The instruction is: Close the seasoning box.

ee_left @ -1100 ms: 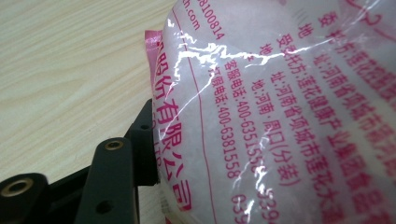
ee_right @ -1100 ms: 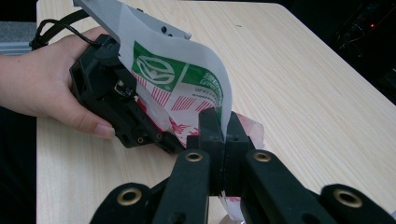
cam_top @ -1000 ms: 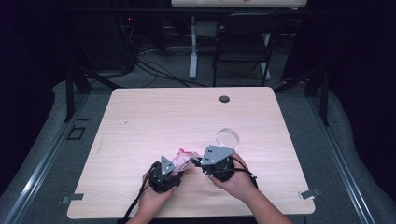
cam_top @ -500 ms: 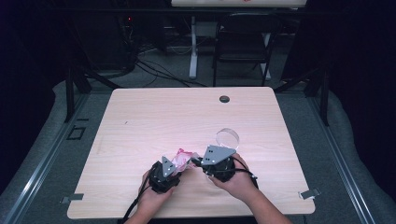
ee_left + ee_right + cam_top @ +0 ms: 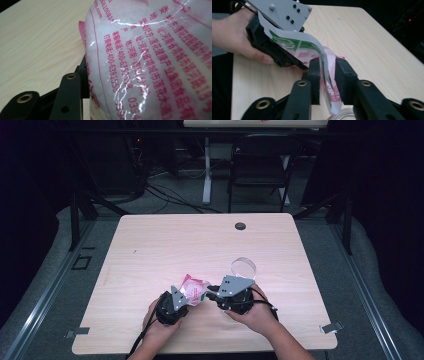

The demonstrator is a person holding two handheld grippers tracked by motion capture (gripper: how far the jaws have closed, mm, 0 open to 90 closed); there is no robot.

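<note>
bag (image 5: 194, 289): clear, pink print, white filling | left jaws grip it | right jaws just opened around edge

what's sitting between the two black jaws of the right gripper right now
The thin edge of the pink-and-green printed bag hangs between the right gripper's jaws, which have just been opening, with a gap beside it. The right gripper view shows this.
</note>
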